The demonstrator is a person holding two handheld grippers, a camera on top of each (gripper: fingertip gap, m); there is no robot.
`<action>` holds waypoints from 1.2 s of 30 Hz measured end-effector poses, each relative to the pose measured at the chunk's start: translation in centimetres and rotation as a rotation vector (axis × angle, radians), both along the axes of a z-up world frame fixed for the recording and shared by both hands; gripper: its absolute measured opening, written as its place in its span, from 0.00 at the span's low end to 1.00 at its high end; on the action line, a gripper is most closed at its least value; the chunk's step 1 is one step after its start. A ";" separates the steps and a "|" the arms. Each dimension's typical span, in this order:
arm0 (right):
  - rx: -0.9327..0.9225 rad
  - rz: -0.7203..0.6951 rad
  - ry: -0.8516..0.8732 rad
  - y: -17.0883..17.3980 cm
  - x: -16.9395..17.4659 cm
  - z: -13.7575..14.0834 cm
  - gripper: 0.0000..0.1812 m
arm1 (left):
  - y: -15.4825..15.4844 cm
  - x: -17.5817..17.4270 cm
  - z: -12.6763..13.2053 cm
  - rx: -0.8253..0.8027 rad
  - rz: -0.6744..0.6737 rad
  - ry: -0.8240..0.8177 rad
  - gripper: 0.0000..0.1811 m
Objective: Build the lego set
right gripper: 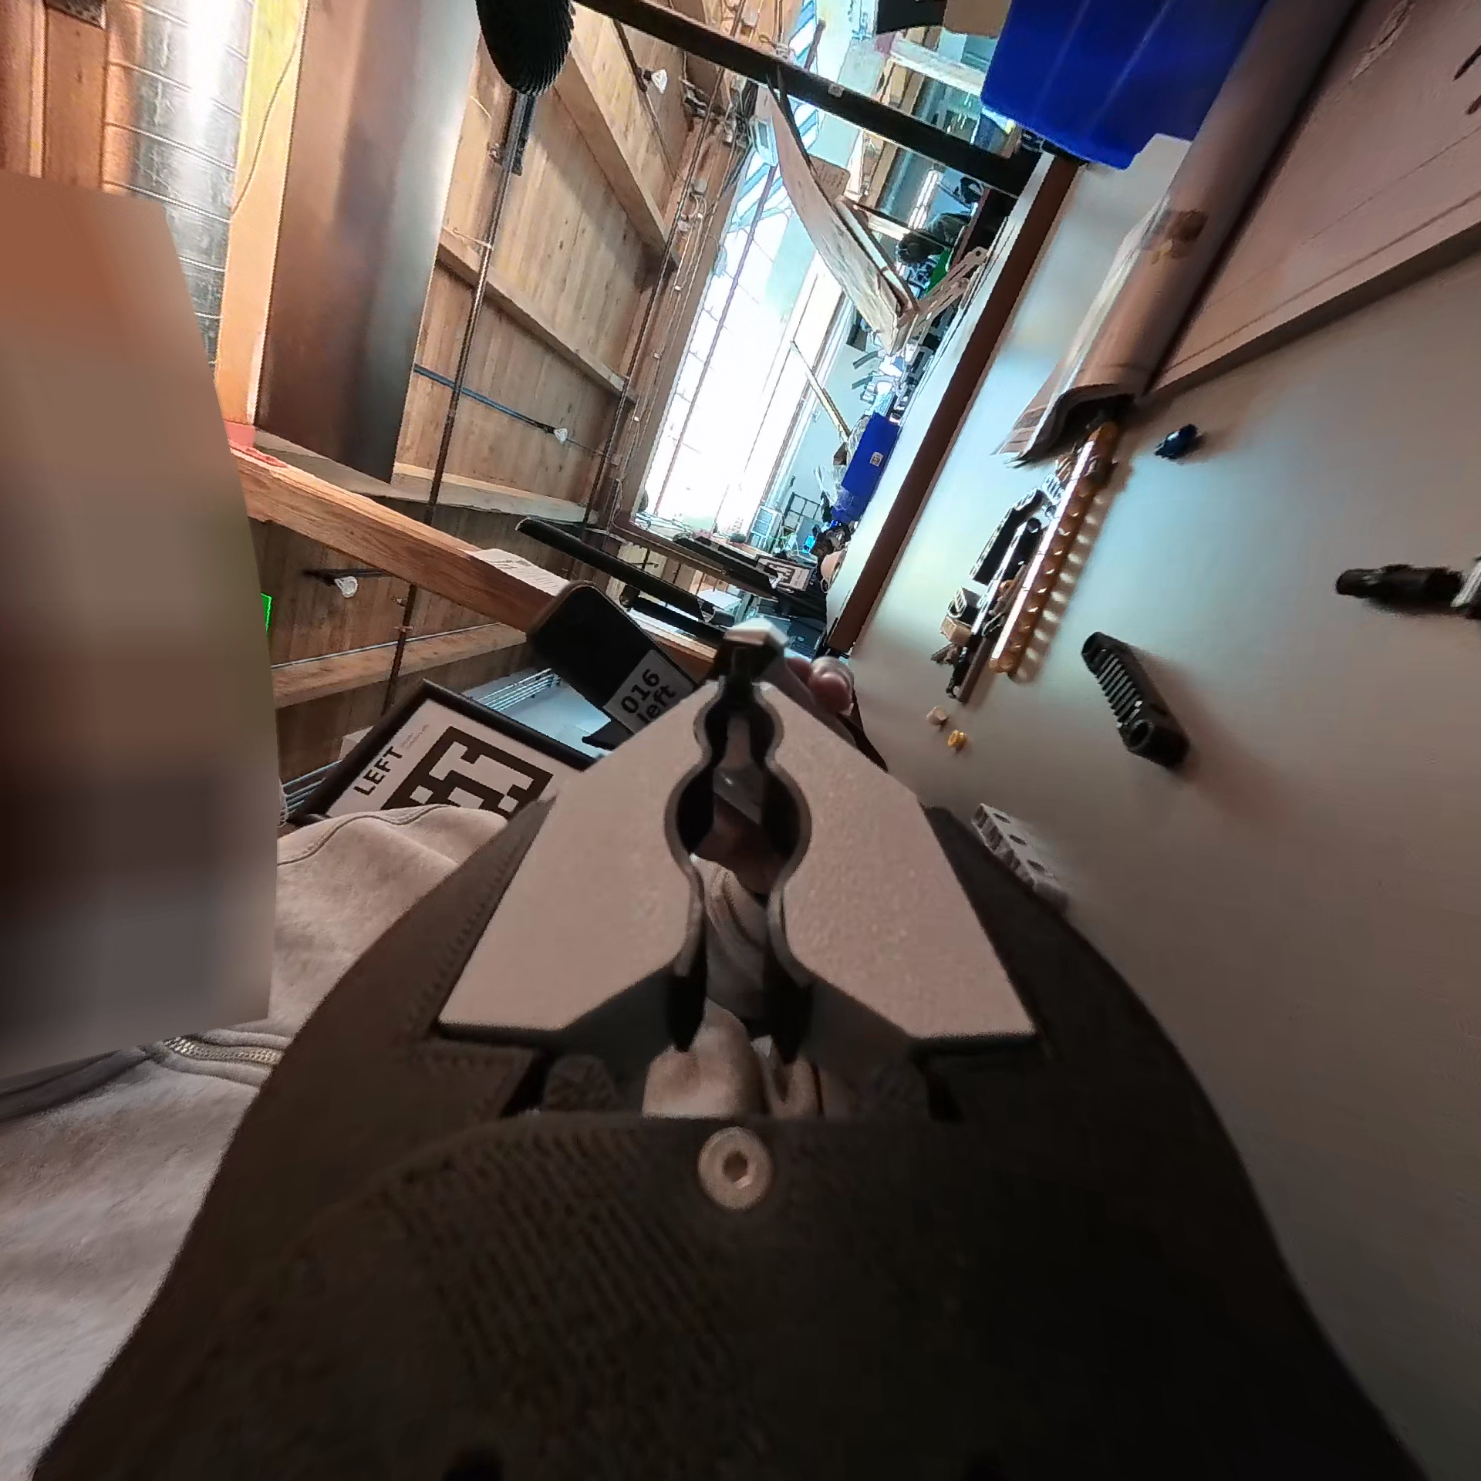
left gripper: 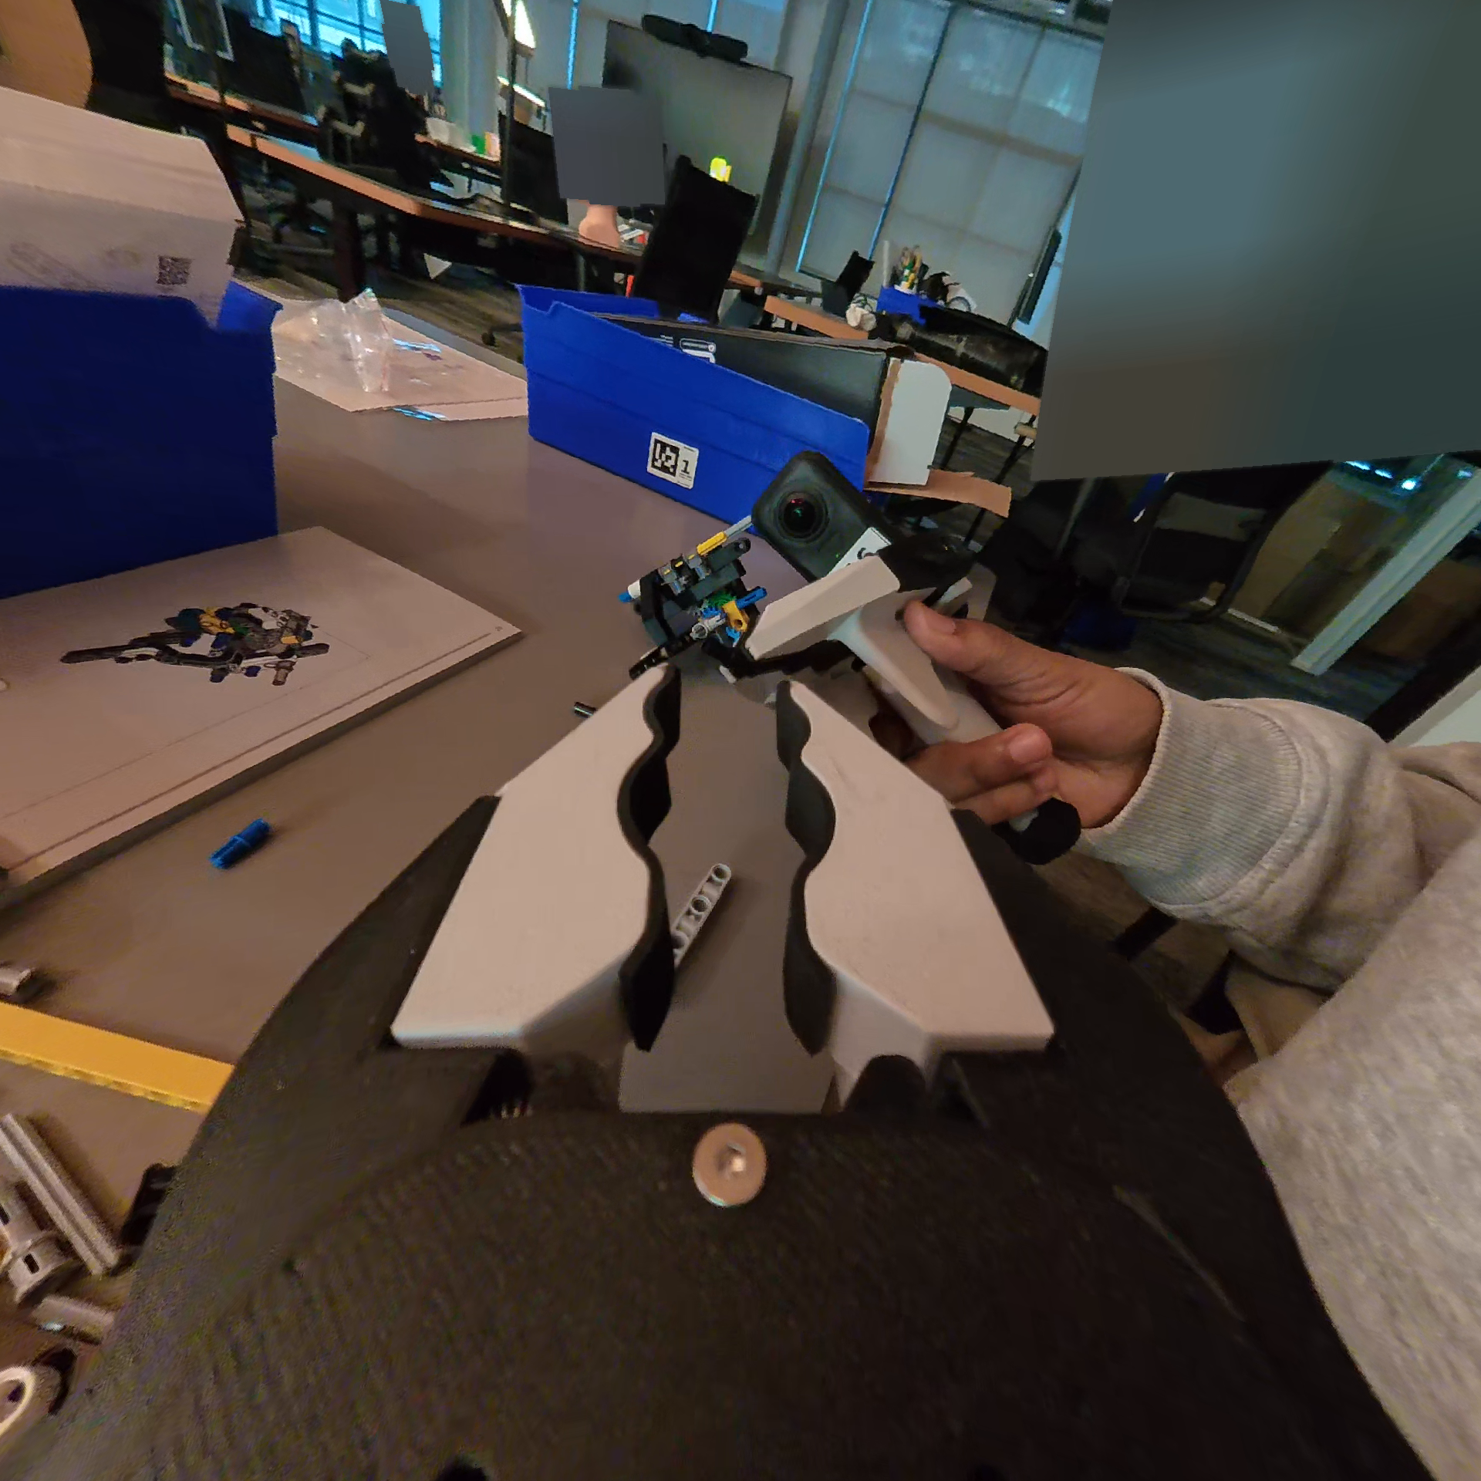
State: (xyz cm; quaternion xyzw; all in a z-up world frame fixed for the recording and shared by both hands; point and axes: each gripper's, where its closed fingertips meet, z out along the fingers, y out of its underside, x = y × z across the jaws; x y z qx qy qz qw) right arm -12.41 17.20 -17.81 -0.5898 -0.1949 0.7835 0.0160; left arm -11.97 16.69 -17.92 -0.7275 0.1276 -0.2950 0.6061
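My left gripper [left gripper: 725, 685] is open above the grey table [left gripper: 449, 513]. A light grey lego beam [left gripper: 701, 909] lies on the table between its fingers. A small black, blue and yellow lego assembly [left gripper: 689, 597] sits just past its tips, next to my right gripper [left gripper: 749, 653], which a hand [left gripper: 1034, 713] holds turned on its side. In the right wrist view my right gripper [right gripper: 725, 705] is shut on a small grey and black piece [right gripper: 749, 641] that sticks out past the tips. I cannot tell whether that piece touches the assembly.
An instruction booklet [left gripper: 200, 681] lies at the left, with a blue pin [left gripper: 239, 843] and a black pin [left gripper: 583, 709] nearby. Blue bins [left gripper: 681, 401] stand behind. Loose grey parts [left gripper: 40, 1226] lie at the front left. A yellow beam [right gripper: 1054, 561] and a black beam [right gripper: 1130, 697] lie on the table. The grippers are tip to tip, or close to it.
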 end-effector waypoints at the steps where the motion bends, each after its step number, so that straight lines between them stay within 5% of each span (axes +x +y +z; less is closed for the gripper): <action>1: 0.009 0.004 -0.004 -0.1 0.0 -0.1 0.01 | 0.0 0.0 0.1 0.004 -0.002 -0.002 0.13; 25: 0.236 -0.006 -0.044 -0.7 0.0 0.0 0.02 | -0.7 0.0 0.1 -0.038 -0.147 -0.068 0.11; 36: 1.229 -0.252 -0.207 0.2 0.2 -0.6 0.02 | -0.6 -0.1 -0.7 -0.357 -0.310 -0.529 0.13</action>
